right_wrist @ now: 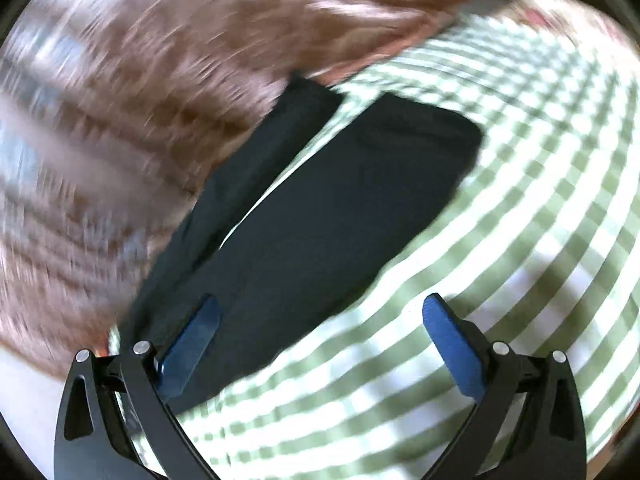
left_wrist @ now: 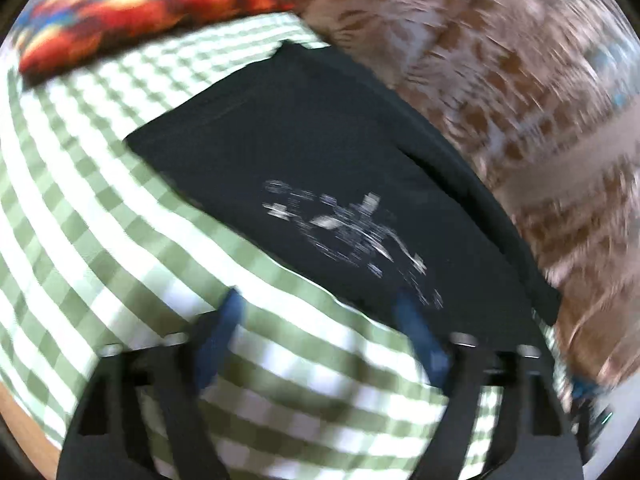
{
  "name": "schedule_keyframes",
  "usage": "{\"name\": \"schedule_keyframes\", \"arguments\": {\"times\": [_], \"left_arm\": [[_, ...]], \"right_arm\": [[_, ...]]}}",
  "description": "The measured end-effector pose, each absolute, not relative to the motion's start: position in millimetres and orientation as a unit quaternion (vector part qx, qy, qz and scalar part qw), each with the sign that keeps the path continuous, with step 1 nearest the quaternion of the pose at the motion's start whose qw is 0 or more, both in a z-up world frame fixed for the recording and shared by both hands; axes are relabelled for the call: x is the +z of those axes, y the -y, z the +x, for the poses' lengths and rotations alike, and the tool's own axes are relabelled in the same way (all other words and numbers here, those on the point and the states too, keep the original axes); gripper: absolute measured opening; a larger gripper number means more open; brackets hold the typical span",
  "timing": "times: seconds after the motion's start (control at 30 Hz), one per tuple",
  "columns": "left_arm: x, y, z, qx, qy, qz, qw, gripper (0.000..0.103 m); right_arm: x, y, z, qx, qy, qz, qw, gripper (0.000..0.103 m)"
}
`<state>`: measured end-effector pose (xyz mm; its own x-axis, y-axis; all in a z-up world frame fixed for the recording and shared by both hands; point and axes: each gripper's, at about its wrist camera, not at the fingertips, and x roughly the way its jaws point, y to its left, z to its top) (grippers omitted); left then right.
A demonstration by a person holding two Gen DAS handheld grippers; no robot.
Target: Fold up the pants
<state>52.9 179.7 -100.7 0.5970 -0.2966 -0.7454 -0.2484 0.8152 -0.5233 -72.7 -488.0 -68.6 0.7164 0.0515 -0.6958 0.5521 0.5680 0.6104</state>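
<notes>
The pants [left_wrist: 320, 184] are dark, almost black, and they lie flat on a cloth with green and white checks [left_wrist: 100, 208]. In the left wrist view a white printed mark [left_wrist: 348, 228] shows on the dark fabric. This view shows the garment as one wide dark piece whose far side goes along a brown and white patterned blanket [left_wrist: 500, 80]. A cushion or cloth in red, orange and blue [left_wrist: 132, 8] lies at the far edge of the checked cloth, apart from the pants.

In the right wrist view the pants [right_wrist: 320, 220] show two long parts with a thin gap between them, where the checked cloth [right_wrist: 520, 200] is seen. The narrower part lies next to the brown patterned blanket [right_wrist: 140, 100].

The left hand-held gripper [left_wrist: 320, 308] has its jaws spread, with nothing pinched between them. One blue fingertip is over the checked cloth and the other is over the near edge of the pants; whether it touches the fabric cannot be told, because the picture is blurred.

The right hand-held gripper [right_wrist: 320, 316] is also spread wide and holds nothing. Its one blue finger is over the dark fabric and the other is over the checked cloth.
</notes>
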Motion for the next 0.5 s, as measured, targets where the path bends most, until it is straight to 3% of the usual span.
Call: {"name": "schedule_keyframes", "arguments": {"times": [0.17,0.37,0.4,0.43,0.47,0.5], "left_arm": [[-105.2,-203.6,66.6,-0.015,-0.424,-0.369,0.827,0.067],[-110.5,-203.3,88.9,0.005,-0.409,-0.398,0.821,0.065],[-110.7,-202.3,90.3,0.005,-0.409,-0.394,0.823,0.048],[-109.8,-197.9,95.5,0.013,-0.420,-0.376,0.826,0.025],[-110.2,-197.8,97.2,0.024,-0.427,-0.363,0.828,0.015],[-110.1,-198.0,99.6,0.028,-0.427,-0.358,0.830,0.006]], "right_arm": [[-99.3,547.5,-75.6,-0.169,-0.311,0.537,0.766,0.071],[-106.1,578.6,-45.7,-0.159,-0.288,0.579,0.746,0.058],[-106.6,581.0,-38.0,-0.161,-0.294,0.572,0.748,0.056],[-106.2,580.4,-32.7,-0.165,-0.302,0.565,0.750,0.046],[-106.1,580.2,-27.1,-0.168,-0.312,0.556,0.752,0.033],[-105.6,579.9,-22.5,-0.176,-0.326,0.541,0.755,0.027]]}}
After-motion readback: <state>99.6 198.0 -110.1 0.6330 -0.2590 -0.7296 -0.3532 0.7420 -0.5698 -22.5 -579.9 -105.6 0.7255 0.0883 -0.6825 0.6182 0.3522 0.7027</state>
